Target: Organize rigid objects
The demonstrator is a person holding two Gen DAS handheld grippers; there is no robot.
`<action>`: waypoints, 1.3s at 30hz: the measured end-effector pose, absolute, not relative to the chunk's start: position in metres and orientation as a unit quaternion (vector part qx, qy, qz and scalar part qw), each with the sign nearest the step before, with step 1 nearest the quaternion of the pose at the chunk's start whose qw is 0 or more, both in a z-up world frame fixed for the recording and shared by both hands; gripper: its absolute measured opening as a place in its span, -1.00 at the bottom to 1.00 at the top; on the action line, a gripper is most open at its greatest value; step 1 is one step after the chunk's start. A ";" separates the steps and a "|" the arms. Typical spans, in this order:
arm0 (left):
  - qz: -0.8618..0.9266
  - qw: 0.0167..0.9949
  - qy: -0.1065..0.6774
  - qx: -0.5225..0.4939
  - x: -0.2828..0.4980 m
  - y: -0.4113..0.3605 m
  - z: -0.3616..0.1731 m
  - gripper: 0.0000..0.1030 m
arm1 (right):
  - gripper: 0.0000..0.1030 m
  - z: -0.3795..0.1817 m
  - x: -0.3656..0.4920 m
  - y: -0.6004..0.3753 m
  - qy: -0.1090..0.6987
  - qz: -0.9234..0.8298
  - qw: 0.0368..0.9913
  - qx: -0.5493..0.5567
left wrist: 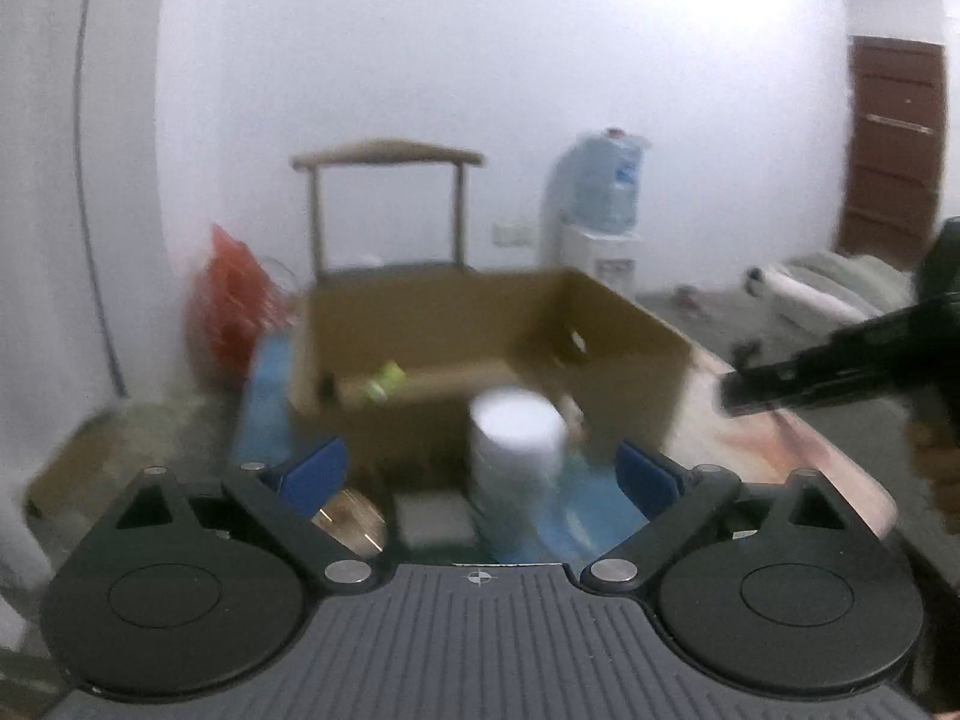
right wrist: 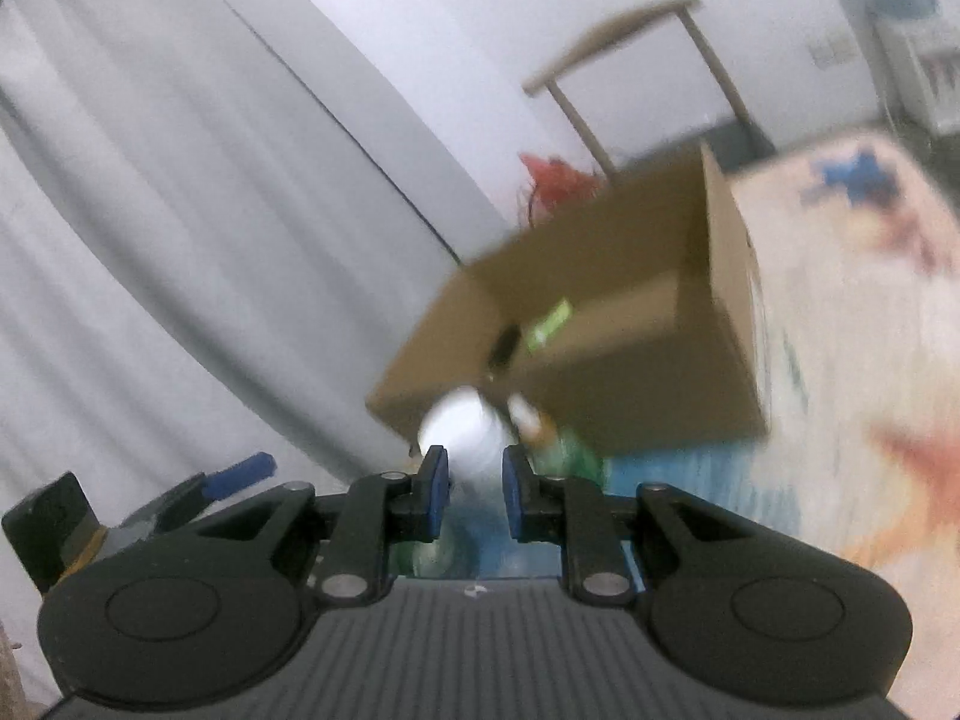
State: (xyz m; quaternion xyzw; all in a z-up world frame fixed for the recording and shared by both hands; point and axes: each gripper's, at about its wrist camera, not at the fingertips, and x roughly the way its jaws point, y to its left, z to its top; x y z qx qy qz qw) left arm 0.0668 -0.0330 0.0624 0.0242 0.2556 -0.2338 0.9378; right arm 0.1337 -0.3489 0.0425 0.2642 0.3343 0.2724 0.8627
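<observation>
Item one: cardboard box (left wrist: 480, 324), open-topped, standing on the worktop (left wrist: 798, 444) with its mouth upward, evidently the collecting bin for the rigid things; a green-labelled item (left wrist: 384, 381) already lies on its floor against the far left side, with a small dark object (left wrist: 327, 385) just beside it that is too blurred to identify. Item two: white cylindrical container (left wrist: 516, 450), upright on the worktop just in front of the box's near wall, outside it, so judged not yet sorted. Item three: a gold-coloured round thing (left wrist: 351, 519), low on the worktop near the left finger, only partly visible. Item four: left gripper (left wrist: 483, 474), jaws spread wide with the blue pads well apart and nothing between them; the white container sits ahead of the gap, not gripped, which suits an approach wide enough to take its girth. Item five: right gripper (right wrist: 474, 483), jaws drawn narrow with a slim gap; the white container shows beyond the pads rather than between them, so it appears to hold nothing. From the left wrist view this gripper reaches in from the right, over the worktop beside the box. Both views are smeared, so finer detail is not recorded. Background, not part of the task: chair (left wrist: 387, 204), red bag (left wrist: 231, 300), water dispenser (left wrist: 603, 210).
</observation>
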 end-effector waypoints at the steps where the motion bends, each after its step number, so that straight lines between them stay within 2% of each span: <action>1: -0.244 0.934 0.259 0.024 0.063 -0.038 0.053 0.88 | -0.60 0.033 0.134 -0.346 0.342 0.271 0.859 0.269; 5: -0.281 0.920 0.272 0.037 0.048 -0.057 0.030 0.88 | -0.60 0.011 0.133 -0.336 0.361 0.269 0.849 0.278; 9: -0.311 0.902 0.298 0.029 0.035 -0.071 0.011 0.88 | -0.59 0.013 0.131 -0.325 0.351 0.277 0.854 0.266; 17: -0.311 0.888 0.331 0.066 0.042 -0.097 -0.024 0.86 | -0.60 0.006 0.143 -0.294 0.350 0.239 0.888 0.177; 29: -0.285 0.896 0.333 0.068 0.053 -0.111 -0.037 0.89 | -0.63 -0.005 0.149 -0.279 0.346 0.241 0.897 0.134; 39: -0.331 0.884 0.326 0.058 0.050 -0.116 -0.040 0.89 | -0.62 -0.002 0.144 -0.291 0.342 0.228 0.903 0.124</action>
